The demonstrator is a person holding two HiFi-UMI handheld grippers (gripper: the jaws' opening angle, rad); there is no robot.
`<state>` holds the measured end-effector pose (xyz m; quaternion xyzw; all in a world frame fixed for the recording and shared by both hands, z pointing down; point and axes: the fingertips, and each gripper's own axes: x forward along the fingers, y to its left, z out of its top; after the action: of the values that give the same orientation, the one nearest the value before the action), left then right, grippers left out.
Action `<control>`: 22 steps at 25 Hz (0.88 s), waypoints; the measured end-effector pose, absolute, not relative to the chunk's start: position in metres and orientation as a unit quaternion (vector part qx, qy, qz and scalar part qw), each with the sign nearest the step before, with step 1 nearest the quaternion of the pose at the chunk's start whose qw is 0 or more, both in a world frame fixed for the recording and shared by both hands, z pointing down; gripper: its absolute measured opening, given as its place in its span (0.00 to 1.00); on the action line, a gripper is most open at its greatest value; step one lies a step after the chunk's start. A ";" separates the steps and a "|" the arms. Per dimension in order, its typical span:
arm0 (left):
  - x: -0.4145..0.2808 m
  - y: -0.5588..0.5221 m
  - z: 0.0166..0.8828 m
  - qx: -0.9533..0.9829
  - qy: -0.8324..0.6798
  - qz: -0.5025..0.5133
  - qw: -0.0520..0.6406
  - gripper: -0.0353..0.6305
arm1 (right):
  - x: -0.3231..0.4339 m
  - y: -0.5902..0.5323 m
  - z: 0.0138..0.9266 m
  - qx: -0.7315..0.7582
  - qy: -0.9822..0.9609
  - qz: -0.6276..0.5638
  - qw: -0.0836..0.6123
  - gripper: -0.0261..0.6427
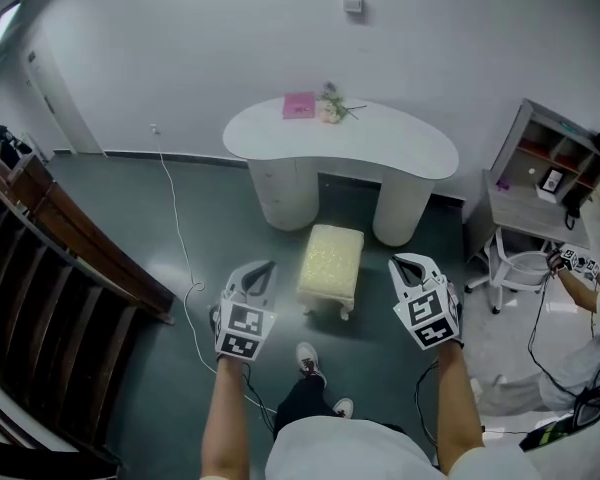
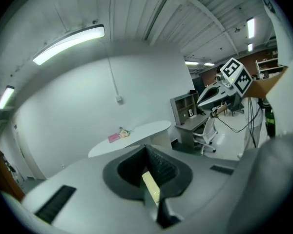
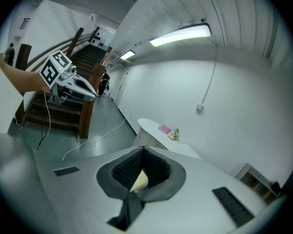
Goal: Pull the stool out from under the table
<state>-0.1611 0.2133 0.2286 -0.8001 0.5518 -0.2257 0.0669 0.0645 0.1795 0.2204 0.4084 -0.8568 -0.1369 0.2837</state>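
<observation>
Dark green, glossy floor (image 1: 130,218) runs up to a plain white wall, and a brown wooden staircase (image 1: 50,268) with slatted rails fills the left side. Against the wall stands the desk (image 1: 390,153), smooth and white, with a kidney-shaped top on 2 rounded pedestals. Right of it is a grey shelf unit (image 1: 550,158) with open cubbies, and below that a white swivel chair (image 1: 515,268), with another person's arm (image 1: 580,288) beside it.

On the floor in front of the desk stands the stool (image 1: 331,258). It is a rectangular block with a pale yellow, nubbly cushion and short pale legs. Its far end sits near the gap between the 2 pedestals, and most of it is out in the open.

In the head view the stool lies between the 2 grippers and touches neither. The left gripper (image 1: 264,266) is hard white plastic with a cube of black-and-white square markers. Its jaws are pressed together on nothing, and the ribbed dark pads meet in a V in its own view. The right gripper (image 1: 405,261) matches it, closed tight and holding nothing. A pale yellow sliver shows low between each gripper's pads; what it is I cannot tell.

A pink book (image 1: 299,105) lies flat on the desk, with a small spray of pale flowers (image 1: 330,110) just beside it. A thin white cable (image 1: 175,218) trails across the floor.
</observation>
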 end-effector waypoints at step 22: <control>-0.095 0.257 0.167 -0.809 0.526 -0.215 0.148 0.08 | 0.083 0.236 0.151 0.403 -0.857 -0.200 0.251 0.06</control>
<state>-0.0954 0.2568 0.1669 -0.8094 0.5261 -0.2153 0.1475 0.0827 0.2358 0.1511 0.4034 -0.8570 -0.2000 0.2507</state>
